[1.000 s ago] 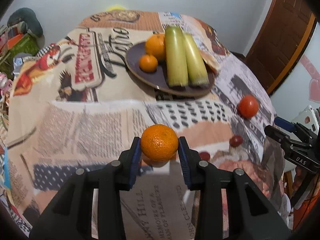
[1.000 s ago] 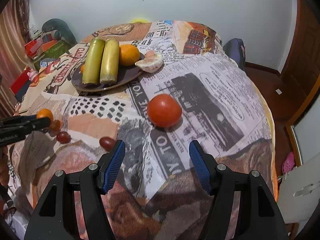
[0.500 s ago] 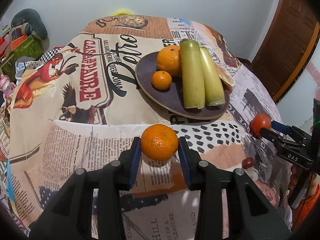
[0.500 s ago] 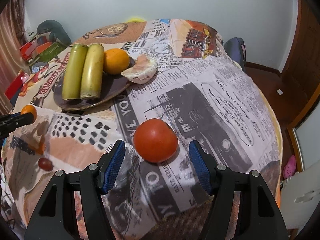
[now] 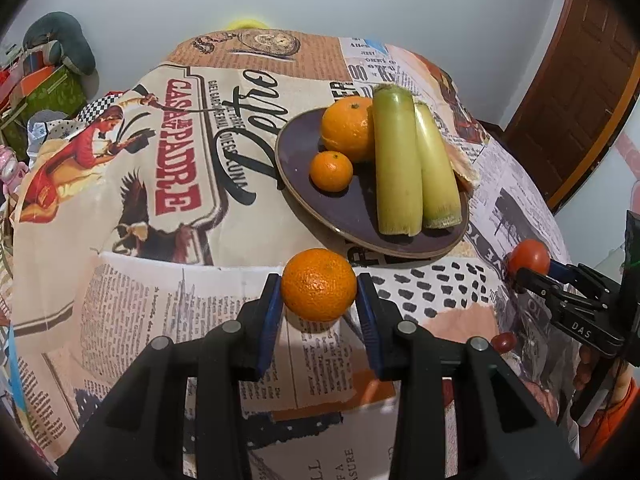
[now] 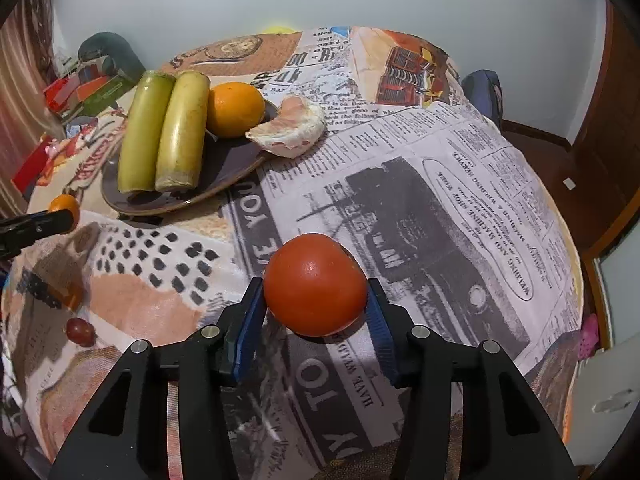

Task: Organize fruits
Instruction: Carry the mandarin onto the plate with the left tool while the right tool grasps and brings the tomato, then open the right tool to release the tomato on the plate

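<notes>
My left gripper (image 5: pixel 319 286) is shut on a small orange mandarin (image 5: pixel 319 285), held above the tablecloth just short of the dark plate (image 5: pixel 296 152). The plate holds a big orange (image 5: pixel 346 128), a small mandarin (image 5: pixel 331 171) and two yellow-green stalks (image 5: pixel 398 168). My right gripper (image 6: pixel 316 286) is shut on a red tomato (image 6: pixel 315 284) that rests on the cloth at the table's right side. The tomato also shows in the left wrist view (image 5: pixel 528 257). The held mandarin also shows in the right wrist view (image 6: pixel 65 205).
A peeled citrus piece (image 6: pixel 290 128) lies against the plate's right rim. A dark red grape (image 6: pixel 80 331) lies on the cloth near the front edge. Boxes and clutter (image 5: pixel 36 88) stand left of the table. A wooden door (image 5: pixel 580 80) is at the right.
My left gripper has carried the mandarin forward toward the plate. My right gripper has moved up to the tomato and closed on it.
</notes>
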Demonstrator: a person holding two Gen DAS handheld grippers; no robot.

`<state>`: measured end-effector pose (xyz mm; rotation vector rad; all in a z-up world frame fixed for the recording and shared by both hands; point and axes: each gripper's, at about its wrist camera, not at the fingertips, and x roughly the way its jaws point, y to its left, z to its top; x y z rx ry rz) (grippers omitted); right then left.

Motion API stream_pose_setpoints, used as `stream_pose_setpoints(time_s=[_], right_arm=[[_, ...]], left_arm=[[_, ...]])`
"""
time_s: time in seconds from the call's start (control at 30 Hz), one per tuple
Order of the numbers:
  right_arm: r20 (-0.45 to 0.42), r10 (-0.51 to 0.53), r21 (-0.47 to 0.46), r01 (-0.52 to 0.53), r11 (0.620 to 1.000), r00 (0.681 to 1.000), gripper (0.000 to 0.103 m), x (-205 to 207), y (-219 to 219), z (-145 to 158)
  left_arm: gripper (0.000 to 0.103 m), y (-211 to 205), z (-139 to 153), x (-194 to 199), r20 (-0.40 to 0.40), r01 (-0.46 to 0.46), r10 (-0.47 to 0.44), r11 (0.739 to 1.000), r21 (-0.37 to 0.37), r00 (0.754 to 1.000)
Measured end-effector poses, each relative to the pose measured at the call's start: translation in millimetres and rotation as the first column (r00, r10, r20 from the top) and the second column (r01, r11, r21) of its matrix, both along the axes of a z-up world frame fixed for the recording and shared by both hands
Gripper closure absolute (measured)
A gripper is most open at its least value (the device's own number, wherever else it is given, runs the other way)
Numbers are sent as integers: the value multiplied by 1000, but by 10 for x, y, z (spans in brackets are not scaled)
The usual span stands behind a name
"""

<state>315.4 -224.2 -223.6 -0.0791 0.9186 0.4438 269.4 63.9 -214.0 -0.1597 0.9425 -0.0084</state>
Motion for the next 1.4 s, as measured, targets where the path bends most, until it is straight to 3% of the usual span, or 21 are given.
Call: stream_pose_setpoints(time_s=[0.53, 0.97, 1.4], right_arm=[[140, 86, 21, -90, 996, 986, 58, 308, 589, 427], [121, 83, 14, -85, 996, 989, 58, 666, 829, 299], [106, 145, -72, -138, 988, 984, 55, 616, 822, 247]], left_arm=[[66, 146, 249, 466, 78, -25, 26, 1000, -10, 997], [66, 62, -31, 696, 35, 22, -21, 1000, -22, 999], [60, 25, -8, 702, 38, 28, -27, 999, -16, 999]])
